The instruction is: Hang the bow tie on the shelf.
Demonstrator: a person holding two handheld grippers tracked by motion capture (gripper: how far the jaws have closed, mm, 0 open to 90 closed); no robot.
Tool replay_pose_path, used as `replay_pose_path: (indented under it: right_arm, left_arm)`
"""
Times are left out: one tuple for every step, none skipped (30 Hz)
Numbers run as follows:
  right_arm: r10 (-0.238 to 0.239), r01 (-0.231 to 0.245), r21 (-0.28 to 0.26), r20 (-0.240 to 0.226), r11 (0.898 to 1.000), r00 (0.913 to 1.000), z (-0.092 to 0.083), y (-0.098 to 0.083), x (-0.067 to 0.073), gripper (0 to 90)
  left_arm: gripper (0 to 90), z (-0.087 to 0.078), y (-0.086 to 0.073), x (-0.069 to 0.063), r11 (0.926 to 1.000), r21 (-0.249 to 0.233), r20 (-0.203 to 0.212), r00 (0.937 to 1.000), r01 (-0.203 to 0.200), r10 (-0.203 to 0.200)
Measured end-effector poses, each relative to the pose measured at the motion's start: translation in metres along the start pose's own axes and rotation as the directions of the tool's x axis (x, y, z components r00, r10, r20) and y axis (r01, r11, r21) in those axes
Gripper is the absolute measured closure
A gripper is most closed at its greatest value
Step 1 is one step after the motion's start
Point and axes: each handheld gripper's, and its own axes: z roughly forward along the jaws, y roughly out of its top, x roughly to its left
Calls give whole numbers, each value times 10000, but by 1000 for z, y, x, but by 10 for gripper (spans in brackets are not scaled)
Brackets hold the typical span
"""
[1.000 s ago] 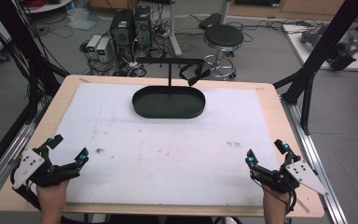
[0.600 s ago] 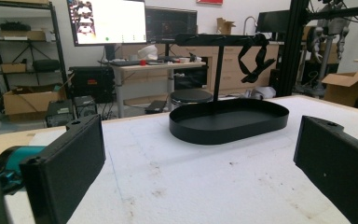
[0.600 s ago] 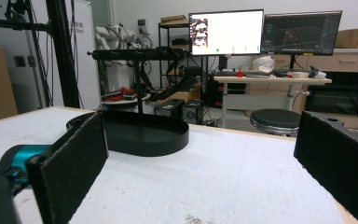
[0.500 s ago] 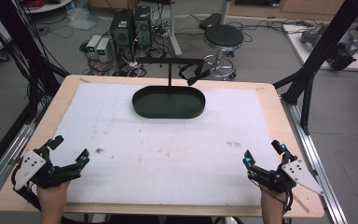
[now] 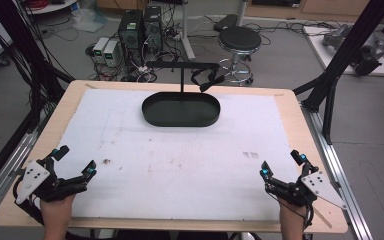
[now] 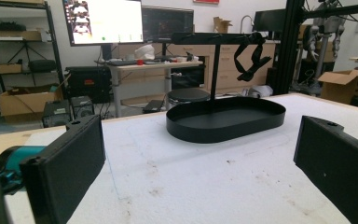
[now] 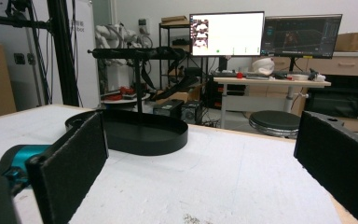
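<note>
A black oval tray (image 5: pixel 200 108) sits at the far middle of the white-covered table, and a thin post rises from it to a crossbar (image 5: pixel 180 65). A black strap (image 5: pixel 207 80) hangs from that bar. My left gripper (image 5: pixel 75 160) rests near the front left corner, open, with nothing between its jaws. My right gripper (image 5: pixel 281 163) is near the front right corner, also open and holding nothing. In the left gripper view the tray (image 6: pixel 223 122) and strap (image 6: pixel 249 58) lie ahead between the wide-apart jaws of the left gripper (image 6: pixel 200 140). The right gripper (image 7: pixel 204 140) faces the tray (image 7: pixel 144 137) at its left.
A stained white sheet (image 5: pixel 180 165) covers the wooden tabletop (image 5: pixel 305 125). Black frame posts (image 5: pixel 340 60) stand at both sides of the table. Behind the far edge are a round stool (image 5: pixel 240 40) and computer cases (image 5: pixel 140 30) on the floor.
My right gripper has drifted a little to the left along the front edge. The left gripper has barely moved. Both remain open.
</note>
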Motion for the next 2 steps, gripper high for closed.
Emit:
replay_pose_path:
  right_arm:
    - [-7,7,-34,-9,10000,10000,0,0,0,20]
    - [-11,11,-55,-14,10000,10000,0,1,0,20]
  left_arm:
    - [24,0,0,0,10000,4,16,10000,1,-1]
    - [24,0,0,0,10000,5,26,10000,-9,9]
